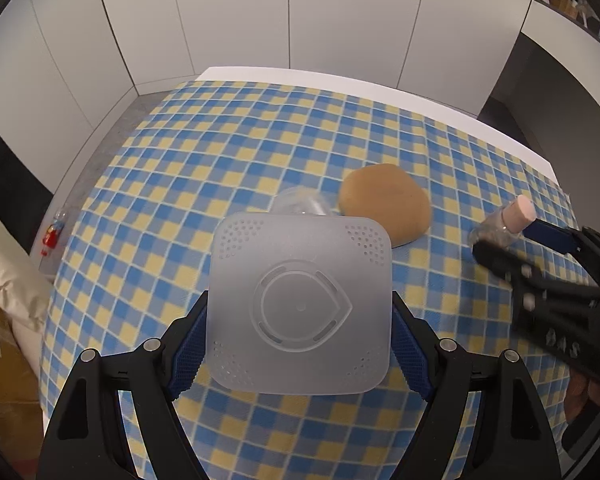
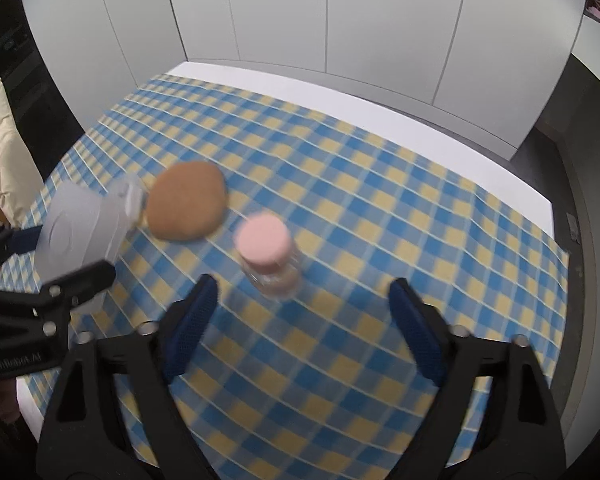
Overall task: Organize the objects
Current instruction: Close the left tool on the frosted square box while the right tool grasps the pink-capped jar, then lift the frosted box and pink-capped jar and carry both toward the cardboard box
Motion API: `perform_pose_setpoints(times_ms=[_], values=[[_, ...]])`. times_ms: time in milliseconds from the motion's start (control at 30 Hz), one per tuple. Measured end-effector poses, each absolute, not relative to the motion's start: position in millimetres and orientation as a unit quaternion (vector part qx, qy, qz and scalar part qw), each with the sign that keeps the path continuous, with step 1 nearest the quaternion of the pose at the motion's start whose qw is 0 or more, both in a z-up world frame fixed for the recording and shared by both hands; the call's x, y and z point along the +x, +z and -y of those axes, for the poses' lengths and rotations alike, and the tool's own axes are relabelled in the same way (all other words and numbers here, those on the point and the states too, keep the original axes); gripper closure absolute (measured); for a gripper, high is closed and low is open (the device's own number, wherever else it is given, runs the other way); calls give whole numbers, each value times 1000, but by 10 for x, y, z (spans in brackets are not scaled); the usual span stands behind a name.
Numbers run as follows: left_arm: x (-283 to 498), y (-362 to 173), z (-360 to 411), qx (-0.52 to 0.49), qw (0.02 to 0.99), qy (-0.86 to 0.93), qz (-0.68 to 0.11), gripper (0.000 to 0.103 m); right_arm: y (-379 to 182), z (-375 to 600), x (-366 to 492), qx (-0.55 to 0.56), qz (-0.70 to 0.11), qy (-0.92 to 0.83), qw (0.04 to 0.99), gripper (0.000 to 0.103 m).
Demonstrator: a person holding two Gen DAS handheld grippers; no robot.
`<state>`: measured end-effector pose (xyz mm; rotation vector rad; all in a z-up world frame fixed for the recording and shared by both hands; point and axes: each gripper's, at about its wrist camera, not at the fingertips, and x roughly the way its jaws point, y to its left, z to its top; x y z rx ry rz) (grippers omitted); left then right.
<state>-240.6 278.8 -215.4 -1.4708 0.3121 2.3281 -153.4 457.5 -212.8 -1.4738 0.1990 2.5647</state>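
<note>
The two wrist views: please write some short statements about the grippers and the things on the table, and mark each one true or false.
1. The left gripper holds a frosted square container between its jaws. True.
2. The right gripper is shut on the pink-capped bottle. False: its jaws stand wide open and the bottle is ahead of them, not gripped.
3. The brown bun lies on the checked cloth. True.
4. The cloth is red and white. False: it is blue and yellow.
5. The pink-capped bottle sits left of the bun in the left wrist view. False: it sits to the right of the bun.
</note>
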Motion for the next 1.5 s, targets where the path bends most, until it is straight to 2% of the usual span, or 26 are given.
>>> perform_pose_setpoints(times_ms=[67, 100, 133, 467, 767, 1267, 1500], values=[[-2400, -2148, -2736, -523, 183, 825, -109, 22, -2130, -4564, -1568, -500, -73, 859, 84, 55], [-2397, -2142, -2724, -523, 184, 825, -109, 22, -2130, -4559, -1575, -502, -78, 858, 80, 61], [-2389, -2139, -2720, -523, 184, 825, -109, 22, -2122, -4552, -1572, -504, -80, 856, 79, 74], [-2223, -1935, -2775, -506, 206, 830, -114, 22, -1845, -4565, -1342, -497, -84, 858, 98, 74], [-1993, -1565, -2890, -475, 233, 839, -130, 22, -1379, -4460, -975, -480, -76, 867, 114, 74], [-1477, -624, -2741, -423, 258, 860, -122, 22, -464, -4189, -427, -440, -83, 885, 130, 74], [-1170, -345, -2602, -422, 274, 858, -102, 22, -117, -4112, -46, -419, -89, 894, 136, 74]])
